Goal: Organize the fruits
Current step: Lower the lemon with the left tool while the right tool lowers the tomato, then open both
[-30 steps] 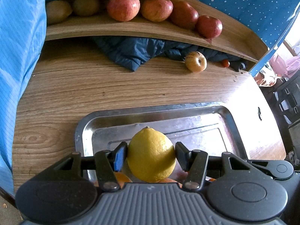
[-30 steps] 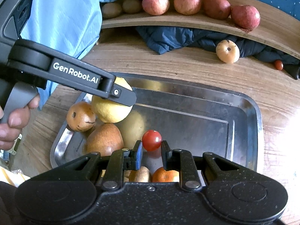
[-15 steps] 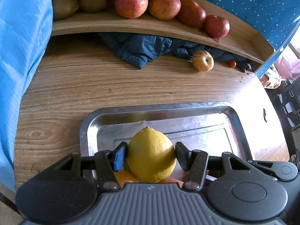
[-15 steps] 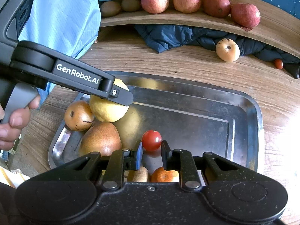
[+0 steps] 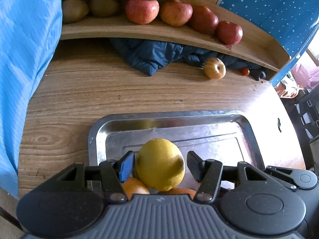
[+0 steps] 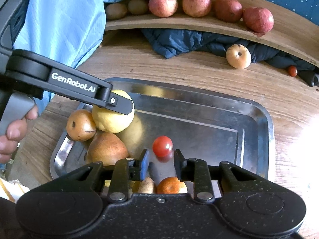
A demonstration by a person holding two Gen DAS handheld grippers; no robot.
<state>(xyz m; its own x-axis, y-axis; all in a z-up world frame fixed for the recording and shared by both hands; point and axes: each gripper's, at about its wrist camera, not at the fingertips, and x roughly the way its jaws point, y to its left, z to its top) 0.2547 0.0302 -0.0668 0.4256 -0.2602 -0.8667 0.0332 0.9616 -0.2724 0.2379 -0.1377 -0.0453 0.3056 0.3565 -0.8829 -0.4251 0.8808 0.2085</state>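
Observation:
A steel tray (image 6: 257, 119) lies on the wooden table. My left gripper (image 5: 159, 164) stands open around a yellow lemon (image 5: 160, 169), with a gap on both sides; the lemon (image 6: 111, 119) rests on the pile of pears (image 6: 105, 147) and oranges (image 5: 133, 187) at the tray's left end. My right gripper (image 6: 161, 162) is open, and a cherry tomato (image 6: 162, 146) sits on the tray floor just ahead of its fingertips, free of them. An orange (image 6: 171, 185) and a small pear lie under the right gripper.
A curved wooden shelf (image 6: 199, 23) at the back holds red apples (image 6: 258, 20), kiwis and bananas. A dark blue jacket (image 6: 189, 41), a pale apple (image 6: 238, 56) and a small tomato (image 6: 292, 70) lie under it. Blue cloth (image 5: 22, 59) hangs at left.
Both grippers have opened. The left let go of the lemon onto the fruit pile. The right let go of the cherry tomato, which now sits on the tray.

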